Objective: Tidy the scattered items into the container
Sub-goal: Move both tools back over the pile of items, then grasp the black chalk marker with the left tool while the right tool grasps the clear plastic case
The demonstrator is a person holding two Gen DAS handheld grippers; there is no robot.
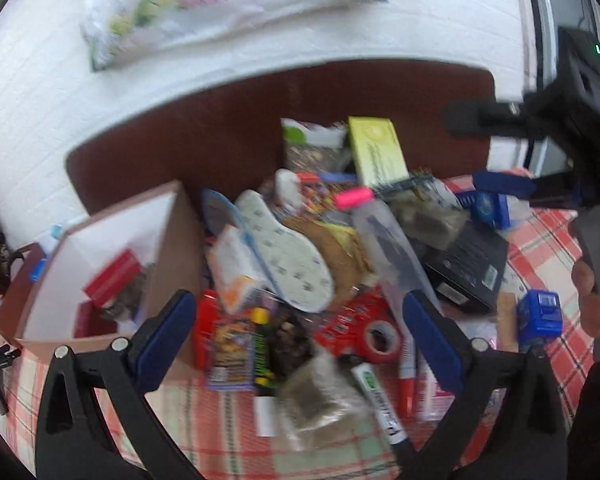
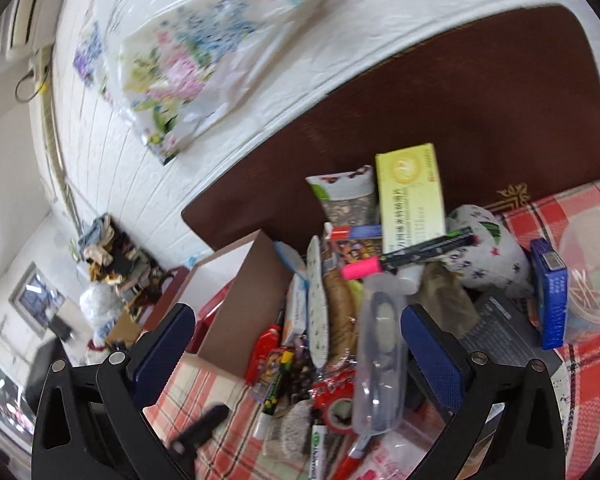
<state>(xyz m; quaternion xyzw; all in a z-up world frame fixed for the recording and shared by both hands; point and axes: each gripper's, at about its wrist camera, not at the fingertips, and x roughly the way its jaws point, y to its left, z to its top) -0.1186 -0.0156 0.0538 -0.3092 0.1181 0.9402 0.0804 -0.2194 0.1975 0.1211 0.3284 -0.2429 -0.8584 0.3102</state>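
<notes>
**Both grippers open above a heap of clutter beside a cardboard box**

While both pictures are blurred, the layout is readable. A plaid tablecloth [image 1: 204, 432] in red, white and green covers the surface, and a heap of small items lies on it. To the left of the heap stands the container, an open cardboard box [image 1: 112, 248] with white inner walls; a red packet [image 1: 114, 276] already lies inside it.

The left gripper [image 1: 300, 328] hangs over the near side of the heap, its blue-padded jaws spread wide with nothing between the pads. Below it lie a roll of red tape [image 1: 374, 336], a white shoe insole [image 1: 284, 252], a clear plastic case [image 1: 392, 248] and a pink-capped marker [image 1: 354, 198]. A yellow-green carton [image 1: 376, 152] leans at the back.

The right gripper [image 2: 298, 344] is likewise wide apart and empty, hovering over the same heap, the clear case just beside its right pad. A blue box [image 2: 550, 296] stands on the right.
</notes>
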